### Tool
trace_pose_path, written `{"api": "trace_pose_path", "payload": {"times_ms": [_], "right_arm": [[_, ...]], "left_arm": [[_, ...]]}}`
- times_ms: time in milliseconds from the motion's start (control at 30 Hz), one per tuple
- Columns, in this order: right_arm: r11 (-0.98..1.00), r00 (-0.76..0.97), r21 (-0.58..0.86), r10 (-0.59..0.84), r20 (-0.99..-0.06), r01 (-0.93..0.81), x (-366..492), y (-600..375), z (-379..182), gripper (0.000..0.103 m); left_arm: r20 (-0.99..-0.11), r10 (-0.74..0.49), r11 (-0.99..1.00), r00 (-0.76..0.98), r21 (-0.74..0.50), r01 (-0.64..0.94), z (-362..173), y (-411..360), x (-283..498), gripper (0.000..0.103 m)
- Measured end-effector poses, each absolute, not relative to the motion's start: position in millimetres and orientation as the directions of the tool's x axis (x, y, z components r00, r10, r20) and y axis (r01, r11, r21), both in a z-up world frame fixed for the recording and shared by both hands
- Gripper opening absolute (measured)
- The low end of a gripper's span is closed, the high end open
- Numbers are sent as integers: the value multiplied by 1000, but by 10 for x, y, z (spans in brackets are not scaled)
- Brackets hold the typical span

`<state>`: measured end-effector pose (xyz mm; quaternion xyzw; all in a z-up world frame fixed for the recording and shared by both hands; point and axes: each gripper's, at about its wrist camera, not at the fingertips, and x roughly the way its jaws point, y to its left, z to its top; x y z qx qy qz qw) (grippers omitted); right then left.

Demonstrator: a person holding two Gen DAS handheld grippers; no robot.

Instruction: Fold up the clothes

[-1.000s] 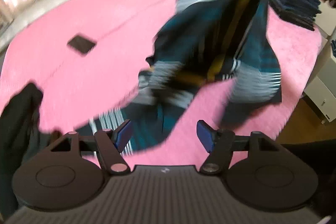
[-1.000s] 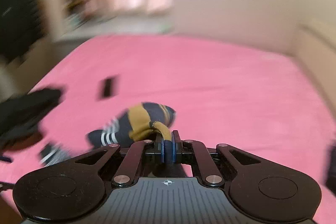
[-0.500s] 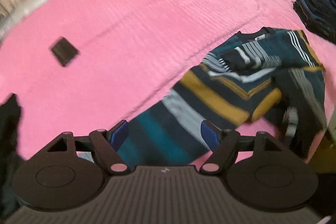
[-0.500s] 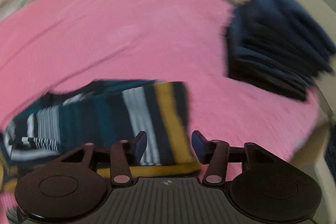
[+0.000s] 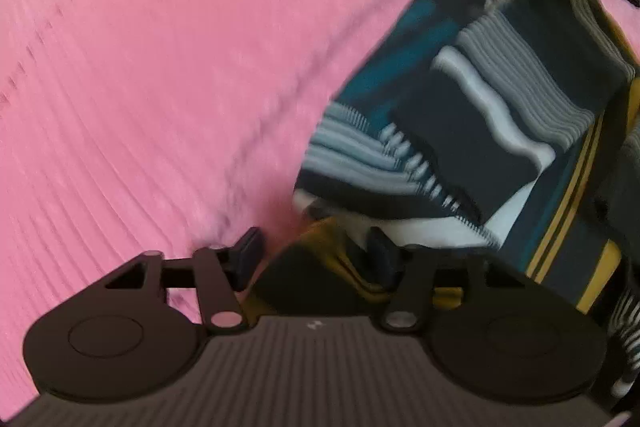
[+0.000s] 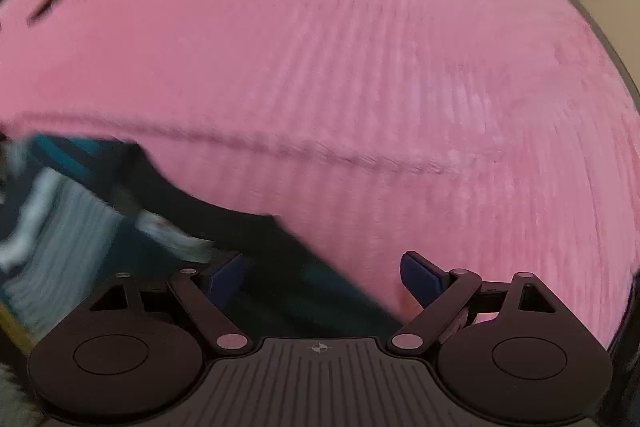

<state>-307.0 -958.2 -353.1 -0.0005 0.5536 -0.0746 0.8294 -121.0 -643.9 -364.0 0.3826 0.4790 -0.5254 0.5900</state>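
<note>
The left gripper (image 5: 314, 259) has its two fingers spread apart, low over the near edge of a striped sweater (image 5: 472, 131), with a mustard and dark fold of the knit lying between the pads but not pinched. The sweater spreads away up and to the right in that view: bands of navy, teal, grey, white and mustard, rumpled, with one flap folded back over the rest, all resting on a pink ribbed bedspread (image 5: 168, 75) that fills the left side. The right gripper (image 6: 322, 273) is also spread wide and holds nothing; a dark edge of the same sweater (image 6: 120, 227) runs beneath and between its fingers, and the lighter stripes trail off to the left. Beyond it the pink bedspread (image 6: 360, 67) stretches to a pale wall, with a small dark flat object (image 6: 52, 1) lying far off at upper left. Both views are smeared by motion, so fine detail is uncertain. The step in hand looks like taking hold of the garment to lay it flat. To do it well, each gripper should close on a single layer at a true edge, not a bunched fold, then draw the cloth apart evenly so wrinkles smooth out before any folding.
</note>
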Motion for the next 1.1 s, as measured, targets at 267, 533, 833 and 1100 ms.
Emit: {"api": "trace_pose_path", "payload": {"times_ms": [267, 533, 833, 1100], "right_arm": [[986, 412, 95, 32, -911, 134, -3220, -9377, -3072, 10], [990, 635, 121, 50, -771, 70, -2474, -9510, -2094, 22], [987, 661, 161, 112, -742, 14, -2483, -8778, -2430, 92], [975, 522, 26, 141, -841, -221, -2984, -7380, -3234, 92]], "left_arm": [[-919, -393, 292, 18, -107, 950, -2752, -5981, -1225, 5], [-864, -440, 493, 245, -4, 870, -1788, -5806, -356, 12], [-867, -333, 679, 370, 52, 732, -2334, -5607, -356, 43], [-953, -293, 637, 77, -134, 759, -3070, -5172, -1850, 44]]}}
